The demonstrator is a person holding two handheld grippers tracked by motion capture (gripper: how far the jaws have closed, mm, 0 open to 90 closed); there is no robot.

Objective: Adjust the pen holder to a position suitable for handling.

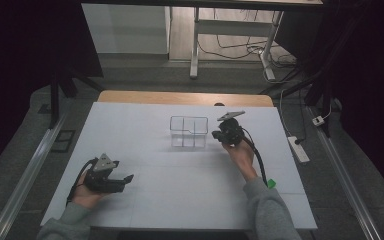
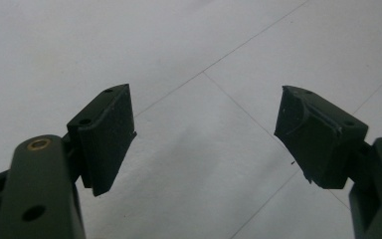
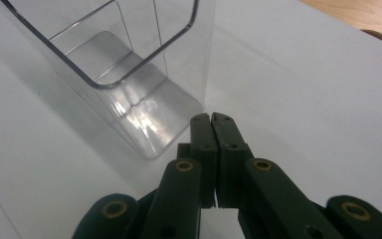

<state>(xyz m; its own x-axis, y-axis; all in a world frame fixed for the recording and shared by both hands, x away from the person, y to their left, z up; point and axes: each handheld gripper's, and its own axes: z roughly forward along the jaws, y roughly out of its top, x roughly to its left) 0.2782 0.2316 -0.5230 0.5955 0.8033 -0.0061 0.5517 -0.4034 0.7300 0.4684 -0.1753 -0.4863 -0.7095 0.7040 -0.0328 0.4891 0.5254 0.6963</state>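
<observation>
Your clear plastic organiser (image 1: 188, 132) stands upright near the middle of the white tabletop (image 1: 180, 185), open side up, with inner walls splitting it into compartments. In the high view its long axis runs left to right across the tabletop, a little toward the far edge.

Your right claw (image 1: 218, 134) sits just beside the organiser's right end, at its base. In the right gripper view the jaws are pressed together with nothing between them, tips just short of the container's corner (image 3: 149, 129); whether they touch it you cannot tell.

Your left claw (image 1: 126, 180) is well apart from the organiser, near the front left. In the left gripper view it (image 2: 204, 134) is spread wide over bare white surface crossed by thin seam lines.

Beyond the white sheet a wooden edge (image 1: 185, 98) shows. Behind it lie grey floor, a metal frame's legs (image 1: 195, 50), loose cables and a power strip (image 1: 298, 149). The room is dim.
</observation>
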